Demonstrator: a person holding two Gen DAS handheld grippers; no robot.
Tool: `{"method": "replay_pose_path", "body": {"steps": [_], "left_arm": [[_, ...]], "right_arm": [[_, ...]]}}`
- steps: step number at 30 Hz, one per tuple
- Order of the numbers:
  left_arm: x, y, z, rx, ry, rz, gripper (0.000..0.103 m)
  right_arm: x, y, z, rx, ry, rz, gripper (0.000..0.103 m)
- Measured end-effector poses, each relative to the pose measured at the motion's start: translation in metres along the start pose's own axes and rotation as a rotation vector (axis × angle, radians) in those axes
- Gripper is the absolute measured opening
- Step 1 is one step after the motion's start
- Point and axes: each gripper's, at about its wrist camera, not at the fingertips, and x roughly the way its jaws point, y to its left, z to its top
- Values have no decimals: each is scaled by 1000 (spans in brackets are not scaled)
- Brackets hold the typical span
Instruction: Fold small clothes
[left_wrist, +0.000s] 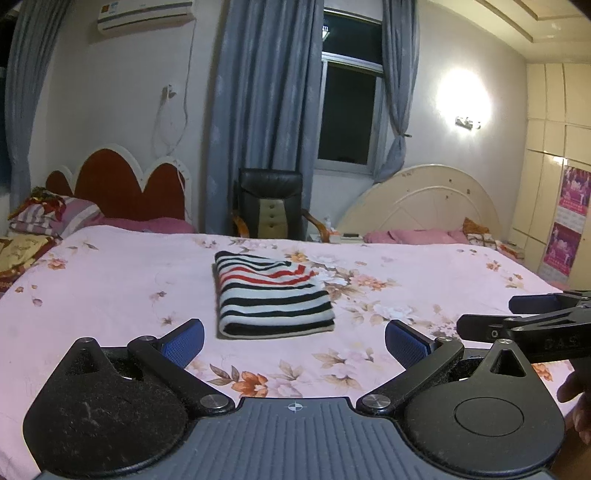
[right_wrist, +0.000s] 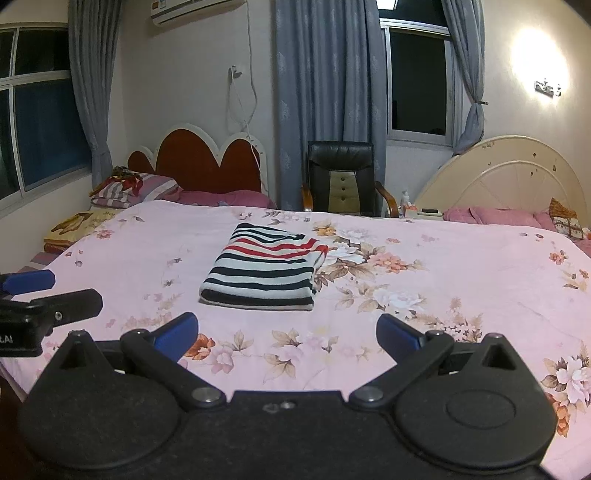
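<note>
Two grippers: both spread wide, holding nothing, low over the bed's near edge.
Left gripper (left_wrist: 294, 341): jaws well apart, pointed at the striped garment.
Striped garment (left_wrist: 271, 295): folded into a neat block, mid-bed on the floral bedspread (left_wrist: 110, 280), clear of every edge.
Right gripper (right_wrist: 287, 334): equally wide, empty.
Risk: nudging the block would likely spring the folds open.
Hidden: garment type, inner layers, bed's near edge behind the gripper bodies.
</note>
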Motion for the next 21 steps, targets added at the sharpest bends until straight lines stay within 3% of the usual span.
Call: {"method": "replay_pose_path", "body": {"steps": [21], "left_arm": [[3,-6,1,18,-17,21,103]], "right_arm": [[6,-6,5,-4,-4,15,102]]}}
